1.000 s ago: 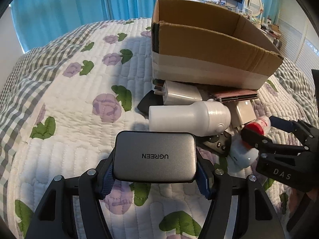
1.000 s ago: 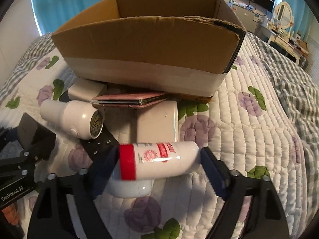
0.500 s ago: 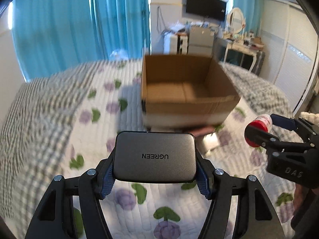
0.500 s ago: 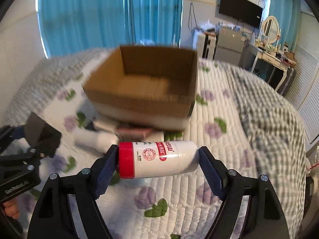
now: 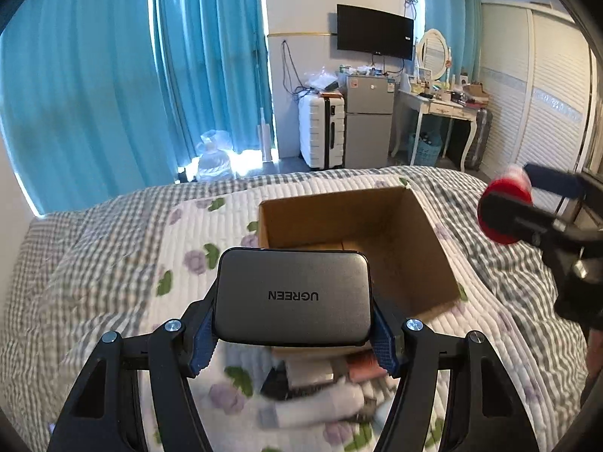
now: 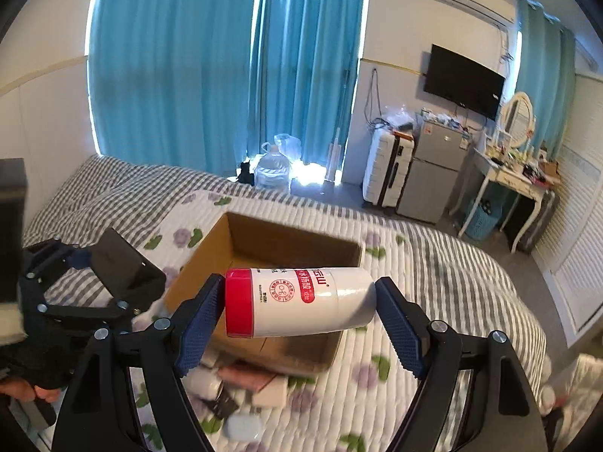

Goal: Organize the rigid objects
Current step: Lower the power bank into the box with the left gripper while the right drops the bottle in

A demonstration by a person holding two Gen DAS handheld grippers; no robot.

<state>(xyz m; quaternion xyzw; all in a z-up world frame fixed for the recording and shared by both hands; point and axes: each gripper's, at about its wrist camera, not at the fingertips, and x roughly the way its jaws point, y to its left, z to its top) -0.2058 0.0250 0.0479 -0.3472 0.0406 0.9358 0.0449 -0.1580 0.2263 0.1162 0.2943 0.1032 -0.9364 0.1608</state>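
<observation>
My left gripper is shut on a grey UGREEN charger and holds it high above the bed, near the front left of the open cardboard box. My right gripper is shut on a white bottle with a red cap, lying sideways between the pads, above the box. The box looks empty inside. The right gripper and red cap show at the right of the left wrist view. The left gripper shows at the left of the right wrist view.
Several loose items lie on the flowered quilt in front of the box: a white bottle, a pink flat item, dark and white small things. Beyond the bed stand blue curtains, a white suitcase, a small fridge and a dressing table.
Both grippers have risen well above the bed with their objects still held. The box and loose items now lie far below, and the room beyond has come into view.
</observation>
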